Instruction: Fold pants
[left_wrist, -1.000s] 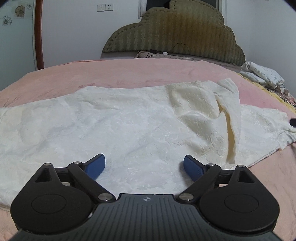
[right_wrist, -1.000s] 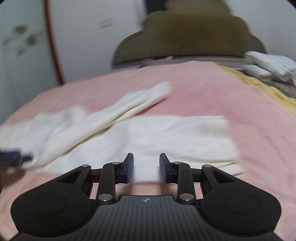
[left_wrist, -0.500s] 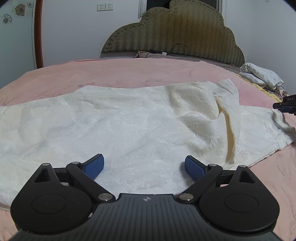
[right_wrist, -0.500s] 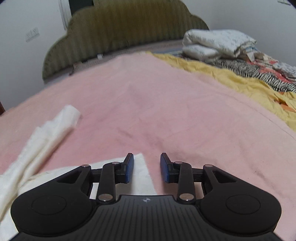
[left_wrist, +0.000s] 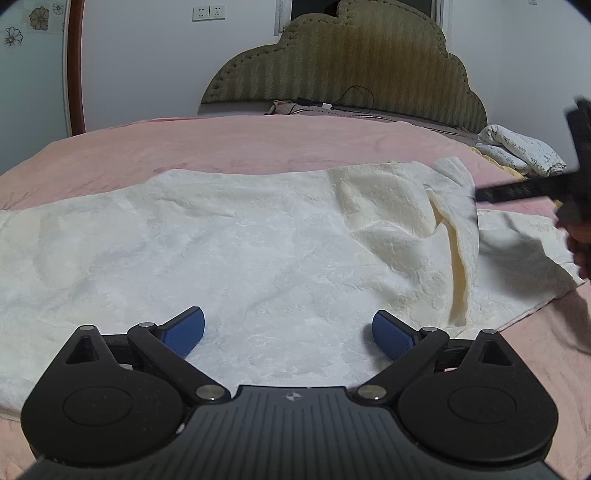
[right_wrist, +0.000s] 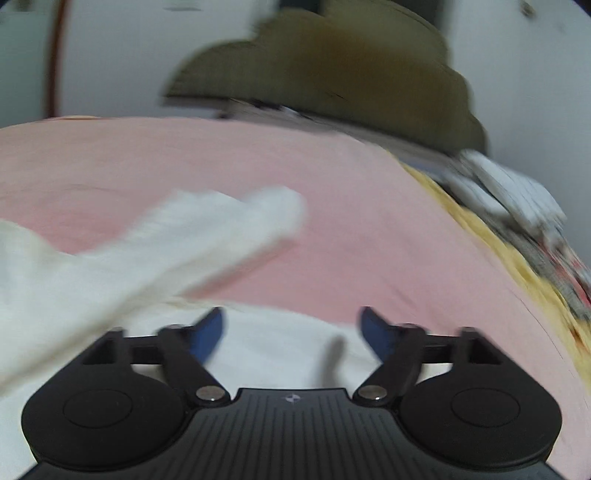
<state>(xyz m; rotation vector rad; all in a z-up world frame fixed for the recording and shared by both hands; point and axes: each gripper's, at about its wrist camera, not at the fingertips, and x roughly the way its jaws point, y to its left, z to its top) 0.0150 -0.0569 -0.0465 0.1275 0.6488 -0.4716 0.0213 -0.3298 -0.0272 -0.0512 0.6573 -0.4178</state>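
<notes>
Bedding fills both views: a pink bedspread (left_wrist: 258, 144) with a soft, faintly napped surface covers a wide bed, and behind it rises a scalloped olive headboard (left_wrist: 354, 62), upholstered and edged with studs. Cream pants (left_wrist: 229, 243) lie spread across the bedspread, their fabric thick and embossed with a raised pattern, mostly flat on the left side and bunched into a tall, folded ridge toward the right. Folded white printed bedding (left_wrist: 521, 151) sits at the far right edge beside a yellow cover (right_wrist: 480, 229). Low over the near edge of the pants, the left gripper (left_wrist: 288, 330) points forward and downward, its blue, ribbed pads spread wide with nothing pinched between them, only flat cloth lying beneath. In the right wrist view, heavily blurred, the right gripper (right_wrist: 291, 326) also tilts downward above the end of the pants, its jaws opening, with white cloth below them but nothing clamped. From the left wrist view that same gripper appears as a dark, blurred bar at the right edge, with part of a hand (left_wrist: 581, 243) just under it.
</notes>
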